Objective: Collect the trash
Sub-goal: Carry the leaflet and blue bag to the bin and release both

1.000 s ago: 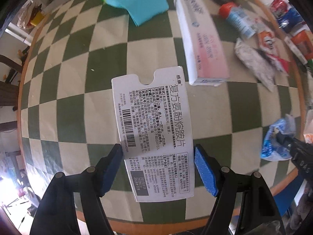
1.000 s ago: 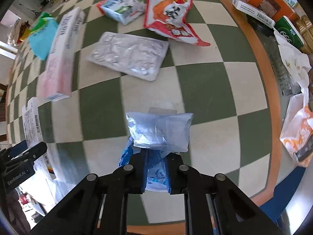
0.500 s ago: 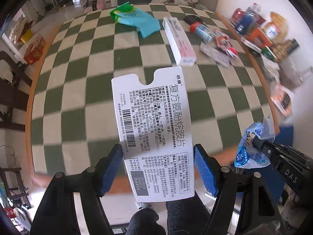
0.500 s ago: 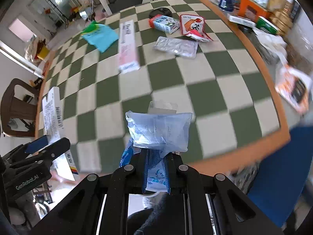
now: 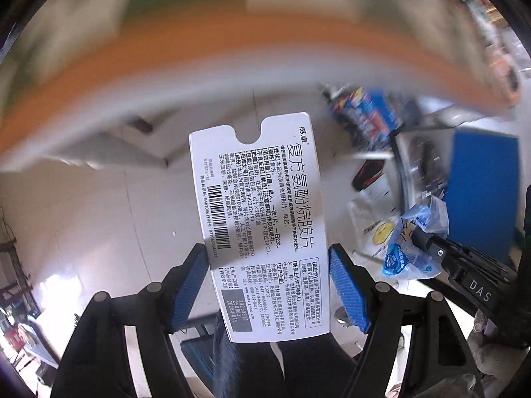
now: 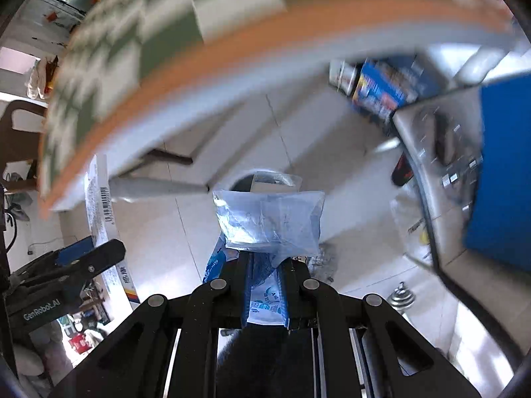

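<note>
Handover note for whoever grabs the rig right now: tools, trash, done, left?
Left tool: shut on the white medicine box.
Right tool: shut on the blue plastic wrapper.
Both are off the checkered table, low over the tiled floor.
Done: two items picked up.
Left: drop both in the trash; the view is blurred and no bin is clearly identifiable, so locate it first.

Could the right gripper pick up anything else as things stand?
Probably not. The right gripper is shut on the blue plastic wrapper, so its jaws are taken; it would have to drop that first. The left gripper is likewise occupied by the white medicine box.
</note>
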The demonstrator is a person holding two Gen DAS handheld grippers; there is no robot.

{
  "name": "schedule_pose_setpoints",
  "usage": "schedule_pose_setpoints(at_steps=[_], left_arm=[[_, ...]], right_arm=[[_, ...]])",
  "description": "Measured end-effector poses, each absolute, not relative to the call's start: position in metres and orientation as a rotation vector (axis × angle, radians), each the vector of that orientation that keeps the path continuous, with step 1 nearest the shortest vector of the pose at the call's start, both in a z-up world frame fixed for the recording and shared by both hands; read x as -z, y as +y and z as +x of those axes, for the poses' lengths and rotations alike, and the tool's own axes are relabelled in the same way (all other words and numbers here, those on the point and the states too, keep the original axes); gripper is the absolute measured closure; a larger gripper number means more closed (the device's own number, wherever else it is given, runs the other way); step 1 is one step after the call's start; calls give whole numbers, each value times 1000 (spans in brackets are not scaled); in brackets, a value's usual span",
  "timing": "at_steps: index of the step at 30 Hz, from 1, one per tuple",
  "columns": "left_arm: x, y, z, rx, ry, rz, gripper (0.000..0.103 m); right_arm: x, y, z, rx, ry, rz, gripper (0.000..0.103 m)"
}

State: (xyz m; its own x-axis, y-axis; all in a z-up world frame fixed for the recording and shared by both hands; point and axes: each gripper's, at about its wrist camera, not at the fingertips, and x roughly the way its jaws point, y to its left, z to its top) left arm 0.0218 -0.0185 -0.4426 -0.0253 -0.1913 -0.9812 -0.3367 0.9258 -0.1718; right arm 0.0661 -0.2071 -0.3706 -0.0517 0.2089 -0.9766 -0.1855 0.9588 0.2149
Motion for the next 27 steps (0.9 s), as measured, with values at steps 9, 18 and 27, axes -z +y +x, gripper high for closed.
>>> schedule_pose_setpoints(at_steps=[9, 18, 27], left_arm=[[675, -3, 34, -109, 1740, -529, 30], [731, 19, 26, -242, 1705, -472, 0], [696, 27, -2, -331, 1619, -357, 0]], right_arm=[[610, -195, 64, -349, 1697, 35, 89], [742, -166, 62, -417, 1727, -14, 44], [731, -153, 58, -321, 1667, -221, 0]])
